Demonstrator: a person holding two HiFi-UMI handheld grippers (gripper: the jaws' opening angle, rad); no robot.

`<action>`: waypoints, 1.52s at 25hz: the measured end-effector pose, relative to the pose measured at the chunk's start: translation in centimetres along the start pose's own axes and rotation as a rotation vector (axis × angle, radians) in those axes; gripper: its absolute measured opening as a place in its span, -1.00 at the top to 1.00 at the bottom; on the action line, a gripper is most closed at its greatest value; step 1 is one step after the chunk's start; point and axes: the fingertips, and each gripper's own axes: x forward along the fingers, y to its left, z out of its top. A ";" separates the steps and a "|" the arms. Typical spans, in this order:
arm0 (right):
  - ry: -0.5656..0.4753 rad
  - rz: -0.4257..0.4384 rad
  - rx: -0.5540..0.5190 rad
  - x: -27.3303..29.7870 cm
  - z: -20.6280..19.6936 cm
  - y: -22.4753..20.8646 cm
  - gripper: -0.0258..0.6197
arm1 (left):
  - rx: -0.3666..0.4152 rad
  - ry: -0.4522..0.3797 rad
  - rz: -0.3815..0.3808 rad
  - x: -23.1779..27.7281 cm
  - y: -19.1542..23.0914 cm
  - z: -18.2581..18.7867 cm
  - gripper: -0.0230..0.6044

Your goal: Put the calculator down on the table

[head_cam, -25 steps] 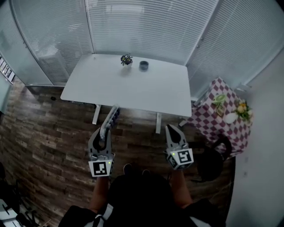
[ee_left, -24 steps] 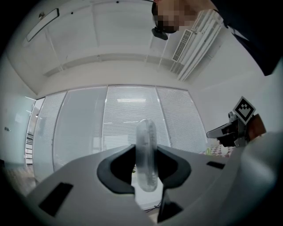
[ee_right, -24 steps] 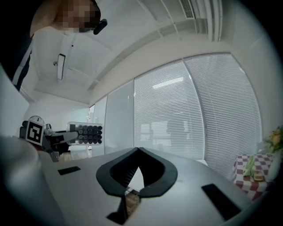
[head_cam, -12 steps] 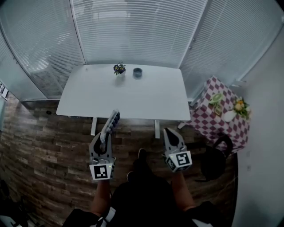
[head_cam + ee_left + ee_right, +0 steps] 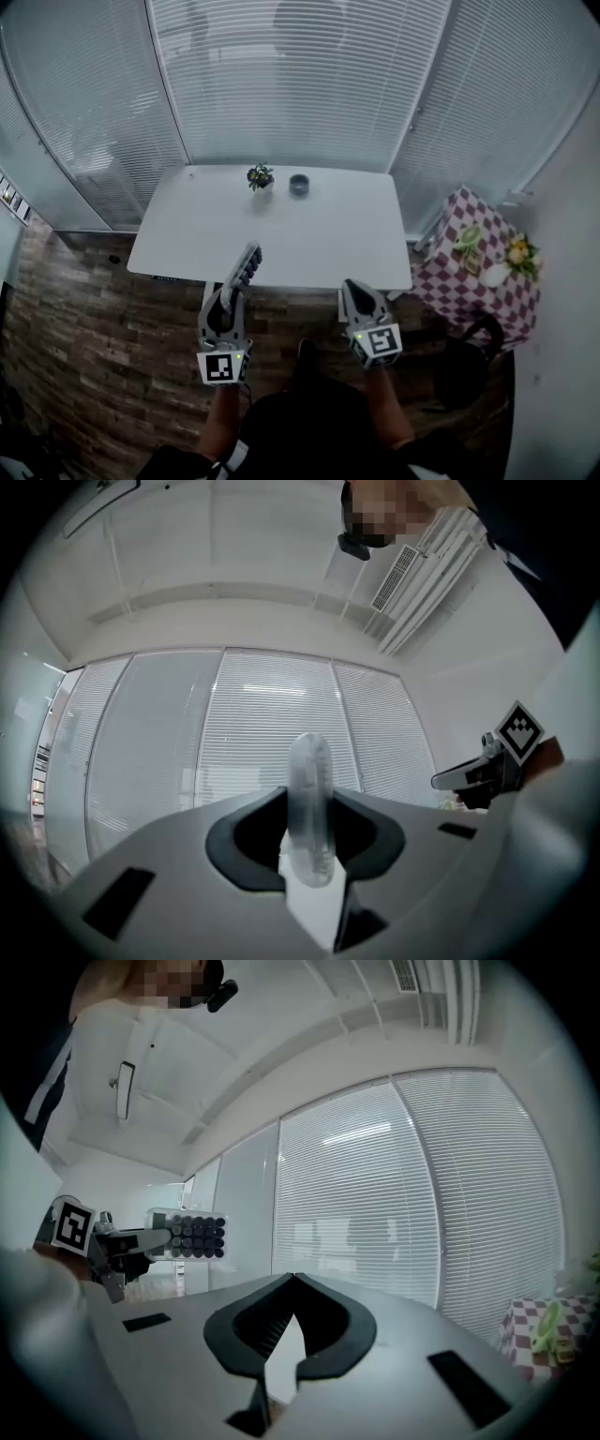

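Note:
The calculator (image 5: 244,269), pale with dark keys, stands on edge in my left gripper (image 5: 228,298), which is shut on its near end. Its far end reaches over the near edge of the white table (image 5: 309,234). In the left gripper view the calculator (image 5: 309,771) shows edge-on between the jaws of the left gripper (image 5: 310,810). My right gripper (image 5: 352,286) hangs level beside it, just short of the table edge, shut and empty. In the right gripper view the jaws of the right gripper (image 5: 292,1283) meet, and the calculator (image 5: 192,1237) shows at the left.
A small potted plant (image 5: 260,176) and a dark cup (image 5: 299,185) stand at the table's far edge, before a wall of blinds. A checkered side table (image 5: 478,267) with small items and a black chair (image 5: 469,361) are at the right. Wooden floor lies below.
Both grippers have moved forward to the table, which now looks nearer. The calculator's tip has come over the table's near edge. The jaws of both have not changed.

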 end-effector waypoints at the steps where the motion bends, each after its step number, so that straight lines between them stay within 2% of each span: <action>1: 0.007 0.004 0.004 0.4 -0.2 -0.3 0.90 | 0.001 0.000 0.001 0.4 0.1 -0.1 0.61; 5: 0.030 0.006 -0.004 2.0 -0.7 -1.5 0.90 | -0.036 -0.003 0.017 2.2 0.3 -0.5 0.61; 9: 0.036 -0.030 -0.001 3.6 -0.5 -3.4 0.90 | -0.026 0.032 0.015 3.3 0.5 -1.5 0.61; 14: 0.038 -0.005 0.025 6.5 -1.3 -4.6 0.90 | -0.042 0.040 0.030 5.9 1.2 -2.3 0.61; 18: 0.033 0.006 0.032 9.2 -1.2 -6.1 0.90 | 0.004 0.087 0.031 8.4 1.7 -3.2 0.61; 29: 0.033 0.075 0.043 14.6 -1.2 -8.6 0.90 | -0.060 0.117 0.076 15.5 1.3 -6.2 0.61; 36: 0.045 0.117 0.031 16.4 -1.0 -7.9 0.90 | -0.047 0.165 0.094 17.7 1.7 -7.0 0.61; 38: 0.048 0.119 0.027 16.8 -1.0 -8.1 0.90 | -0.065 0.152 0.094 18.0 1.6 -7.2 0.61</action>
